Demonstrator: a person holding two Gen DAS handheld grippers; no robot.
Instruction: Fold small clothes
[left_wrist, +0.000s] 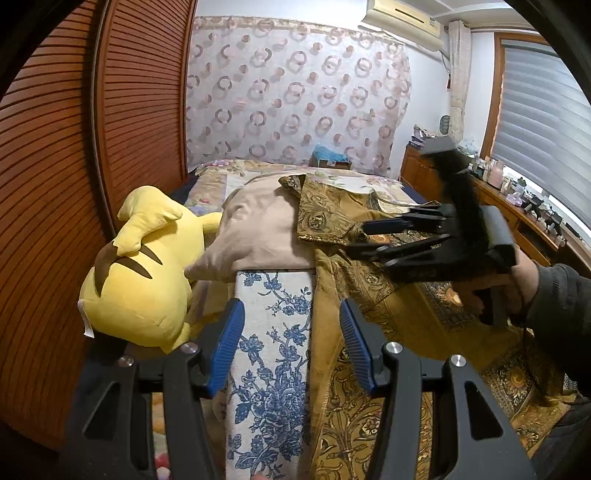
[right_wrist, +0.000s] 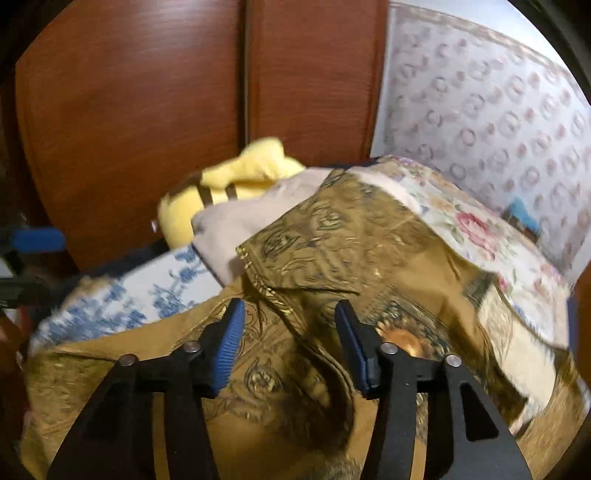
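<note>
A mustard-gold shirt (right_wrist: 332, 251) with ornate baroque print lies crumpled on a floral quilt (right_wrist: 476, 229), its sleeve folded over; the right gripper (right_wrist: 288, 343) hovers above it, ribbed blue pads parted and grasping nothing, while the left gripper (left_wrist: 291, 343) stands released over a blue-flowered white cloth (left_wrist: 273, 354) beside a plush yellow toy (left_wrist: 144, 280)

The left gripper (left_wrist: 291, 347) points forward and down. Its two black arms end in blue pads (left_wrist: 229, 347), and the pads stand apart with a wide gap between them. They pinch nothing.

The right gripper (right_wrist: 288, 347) also tips down. Its blue pads (right_wrist: 229, 347) stand apart too, with nothing squeezed between them. In the left wrist view this same gripper shows from the side, a little blurry, with its fingers (left_wrist: 402, 221) spread and pointing left. A hand (left_wrist: 513, 284) in a dark sleeve (left_wrist: 565, 314) grips its handle from behind.
</note>
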